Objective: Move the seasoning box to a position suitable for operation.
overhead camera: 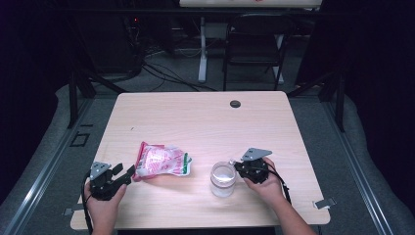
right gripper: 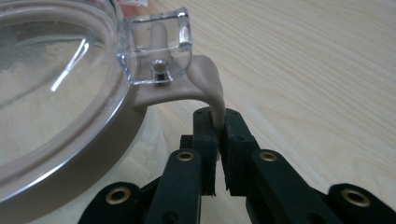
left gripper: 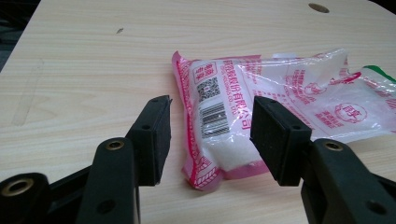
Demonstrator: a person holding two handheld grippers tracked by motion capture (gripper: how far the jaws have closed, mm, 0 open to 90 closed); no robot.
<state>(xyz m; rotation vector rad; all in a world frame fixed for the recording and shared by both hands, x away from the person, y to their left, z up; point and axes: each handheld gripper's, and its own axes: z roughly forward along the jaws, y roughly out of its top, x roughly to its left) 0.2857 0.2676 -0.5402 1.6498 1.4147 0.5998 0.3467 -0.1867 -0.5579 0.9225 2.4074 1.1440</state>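
Your right tool (right gripper: 218, 140) is pinching the jar (overhead camera: 222, 180) lid's beige latch tab (right gripper: 208, 86), while your left tool (left gripper: 210, 135) sits spread around the sugar bag (left gripper: 261, 107) end on the surface (overhead camera: 205, 117).

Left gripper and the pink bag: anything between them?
Nothing. In the left gripper view the left gripper has open jaws either side of the pink bag's near end, with only bare table around.
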